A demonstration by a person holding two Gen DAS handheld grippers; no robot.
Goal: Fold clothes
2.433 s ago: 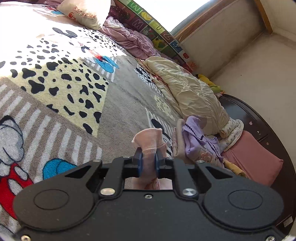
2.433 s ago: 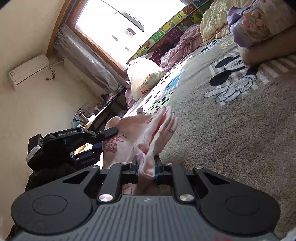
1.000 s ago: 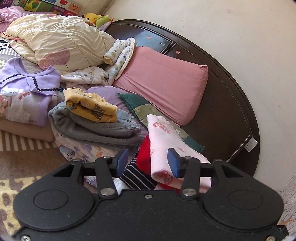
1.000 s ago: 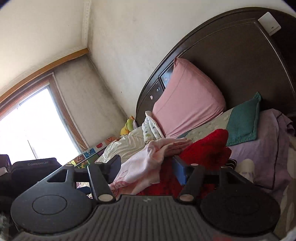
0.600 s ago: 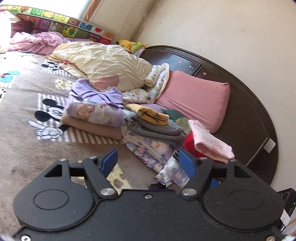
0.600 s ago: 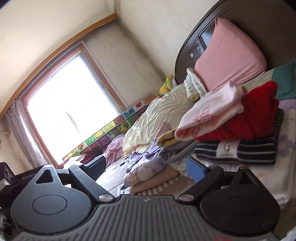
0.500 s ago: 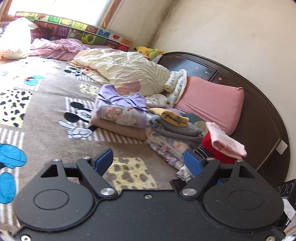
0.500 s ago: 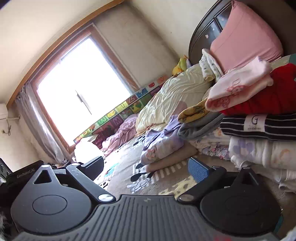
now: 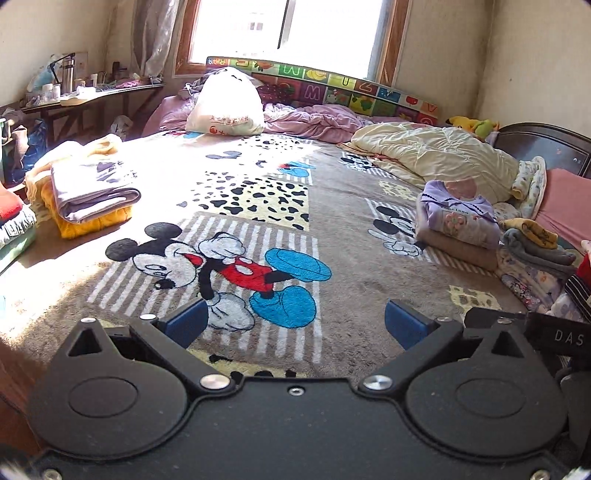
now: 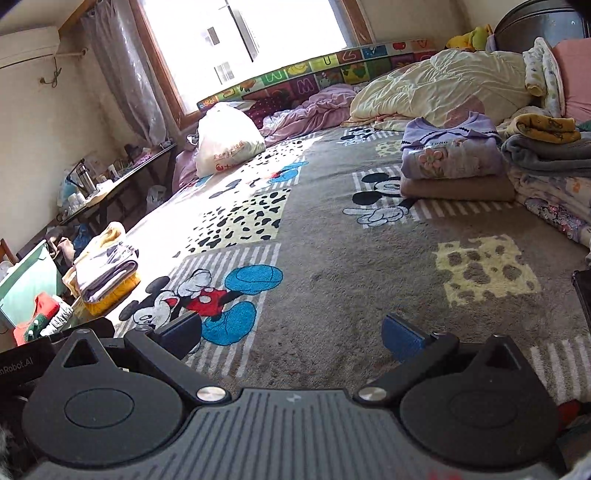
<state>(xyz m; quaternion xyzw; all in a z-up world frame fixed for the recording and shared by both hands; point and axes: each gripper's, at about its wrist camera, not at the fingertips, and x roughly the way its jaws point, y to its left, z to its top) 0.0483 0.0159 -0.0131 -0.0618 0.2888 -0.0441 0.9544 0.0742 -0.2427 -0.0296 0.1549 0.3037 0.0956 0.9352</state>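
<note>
My left tongs are still opening, nothing between them; my right tongs gape wide and empty over the cartoon blanket on the bed. The folded clothes sit apart: a purple-and-yellow pile at the left edge, a lilac top on a tan stack to the right. Beyond lie a cream quilt, a white bag and the window

Empty, wide-open right hand-held gripper above blanket
</note>
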